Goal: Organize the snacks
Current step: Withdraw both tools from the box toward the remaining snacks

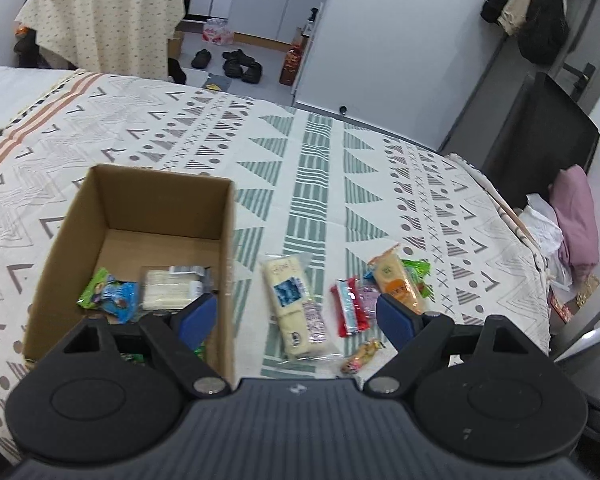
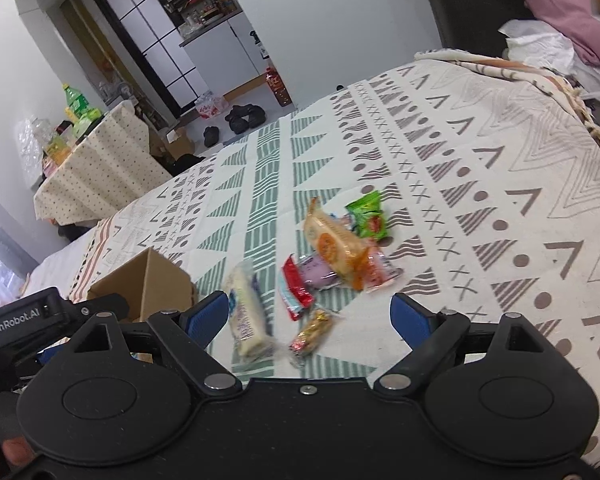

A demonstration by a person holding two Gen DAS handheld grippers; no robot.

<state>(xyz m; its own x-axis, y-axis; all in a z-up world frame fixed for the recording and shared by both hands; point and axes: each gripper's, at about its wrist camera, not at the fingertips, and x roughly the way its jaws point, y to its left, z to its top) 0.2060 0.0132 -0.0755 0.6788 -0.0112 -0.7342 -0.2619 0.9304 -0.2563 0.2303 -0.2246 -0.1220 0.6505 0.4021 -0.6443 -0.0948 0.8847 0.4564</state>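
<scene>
Your left gripper (image 1: pixel 296 316) hangs spread and empty; the box (image 1: pixel 140 216) sits by its left finger, the white pack (image 1: pixel 296 304) between the fingers. Your right gripper (image 2: pixel 306 320) gapes empty over the gold candy (image 2: pixel 312 334)

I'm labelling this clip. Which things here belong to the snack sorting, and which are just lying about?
Job: cardboard box, white cracker pack, red packet, orange biscuit pack, small candy, green packet.
Lying about: shoes, pink pillow, hanging coats.
</scene>
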